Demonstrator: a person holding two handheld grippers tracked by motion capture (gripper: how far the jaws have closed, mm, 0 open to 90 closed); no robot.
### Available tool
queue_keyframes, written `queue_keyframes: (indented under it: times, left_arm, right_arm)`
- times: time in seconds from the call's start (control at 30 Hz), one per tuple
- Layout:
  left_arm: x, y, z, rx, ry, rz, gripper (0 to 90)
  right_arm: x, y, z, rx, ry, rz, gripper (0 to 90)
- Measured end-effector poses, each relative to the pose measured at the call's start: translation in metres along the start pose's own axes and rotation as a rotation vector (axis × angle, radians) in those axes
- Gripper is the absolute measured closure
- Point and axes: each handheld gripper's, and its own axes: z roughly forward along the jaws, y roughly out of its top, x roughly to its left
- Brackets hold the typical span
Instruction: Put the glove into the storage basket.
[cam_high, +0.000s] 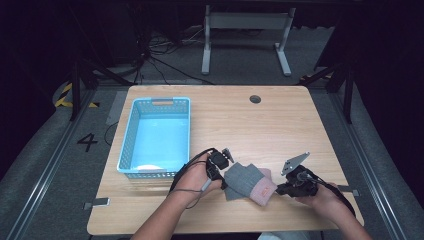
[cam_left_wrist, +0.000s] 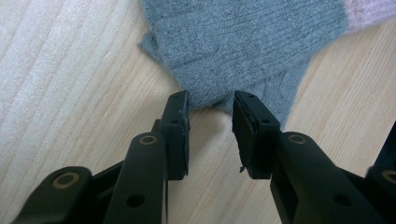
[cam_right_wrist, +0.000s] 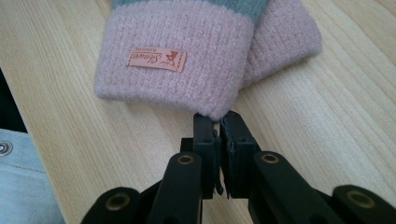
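Observation:
A pair of grey knitted gloves (cam_high: 245, 179) with pink cuffs (cam_high: 264, 189) lies stacked on the wooden table (cam_high: 260, 130) near its front edge. My left gripper (cam_high: 226, 179) is at the gloves' grey end. In the left gripper view its jaws (cam_left_wrist: 211, 105) stand apart, with a grey glove tip (cam_left_wrist: 212, 91) just between the fingertips and not pressed. My right gripper (cam_high: 279, 189) is at the cuff end. In the right gripper view its jaws (cam_right_wrist: 217, 122) are closed on the edge of the upper pink cuff (cam_right_wrist: 173, 79), which bears a small pink label (cam_right_wrist: 156, 58).
A light blue plastic basket (cam_high: 129, 145) stands at the table's left, just behind my left hand. A round cable hole (cam_high: 255, 99) sits near the table's far edge. Bare wood stretches behind the gloves. A grey table frame (cam_high: 245, 35) stands on the floor beyond.

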Motion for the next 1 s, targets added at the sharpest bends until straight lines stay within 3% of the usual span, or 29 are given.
queue_keyframes:
  times: [0.13,0.2,0.33,0.5,0.67,0.87,1.0]
  left_arm:
    - [-0.001,0.000,0.000,-0.002,0.020,0.000,69.1]
    - [0.002,-0.002,-0.003,-0.004,0.038,-0.012,66.0]
    - [0.005,-0.003,-0.005,-0.020,0.016,-0.016,65.2]
    - [0.002,0.000,0.000,0.001,0.014,0.000,66.2]
    - [0.000,0.001,-0.001,-0.006,0.037,0.008,72.1]
    - [-0.003,0.001,-0.006,-0.019,0.077,0.018,86.3]
    - [-0.008,0.001,-0.011,-0.021,0.082,0.035,89.0]
  right_arm:
    - [0.000,0.000,0.001,0.001,0.002,0.002,85.6]
    - [0.000,0.000,0.000,0.001,0.004,0.005,85.6]
    - [0.000,0.000,0.000,-0.002,0.001,0.002,85.6]
    - [0.001,0.001,0.001,-0.001,0.003,0.003,85.6]
    - [0.001,0.001,0.001,-0.002,0.002,0.007,85.6]
    - [0.001,0.001,0.001,-0.001,0.002,0.012,85.8]
    - [0.002,0.002,0.000,-0.002,-0.001,0.017,86.1]
